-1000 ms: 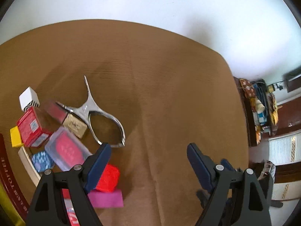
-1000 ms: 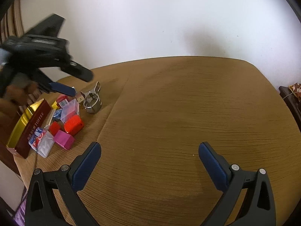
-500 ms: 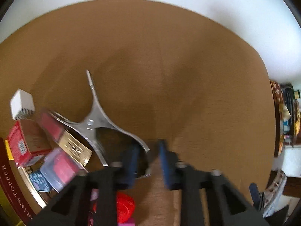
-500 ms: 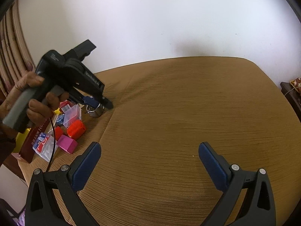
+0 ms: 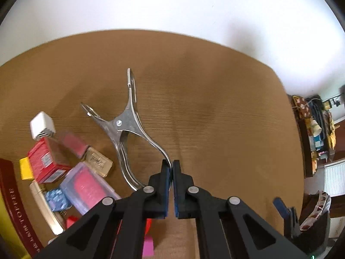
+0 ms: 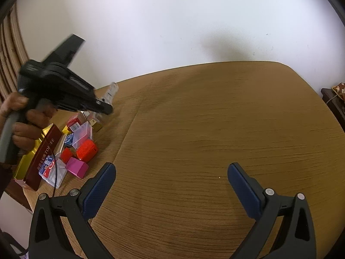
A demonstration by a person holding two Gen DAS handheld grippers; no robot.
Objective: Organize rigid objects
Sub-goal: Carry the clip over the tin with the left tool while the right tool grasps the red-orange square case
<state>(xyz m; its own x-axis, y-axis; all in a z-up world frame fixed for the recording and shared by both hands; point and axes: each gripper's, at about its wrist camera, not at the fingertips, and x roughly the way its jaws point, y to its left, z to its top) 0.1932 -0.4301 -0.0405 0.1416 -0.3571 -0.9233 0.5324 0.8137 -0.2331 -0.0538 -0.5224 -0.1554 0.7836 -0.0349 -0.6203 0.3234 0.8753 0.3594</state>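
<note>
A brown tabletop (image 6: 215, 140) fills both views, bare across its middle and right. Along its left edge sits a dark red toffee tin (image 6: 44, 155), with a cluster of small boxes beside it: a clear case (image 5: 86, 187) with a red insert, a red carton (image 5: 46, 160), a gold box (image 5: 98, 161), a pink block (image 6: 77, 167) and a white cube (image 5: 42, 126). Just right of the cluster is a large metal clamp (image 5: 124, 129), its handles splayed. The left gripper (image 5: 172, 168), held in a hand (image 6: 21, 120), has just closed its fingers, now pinching one curved clamp arm. The right gripper (image 6: 171, 185) hovers over bare tabletop, fingers spread wide, holding nothing.
</note>
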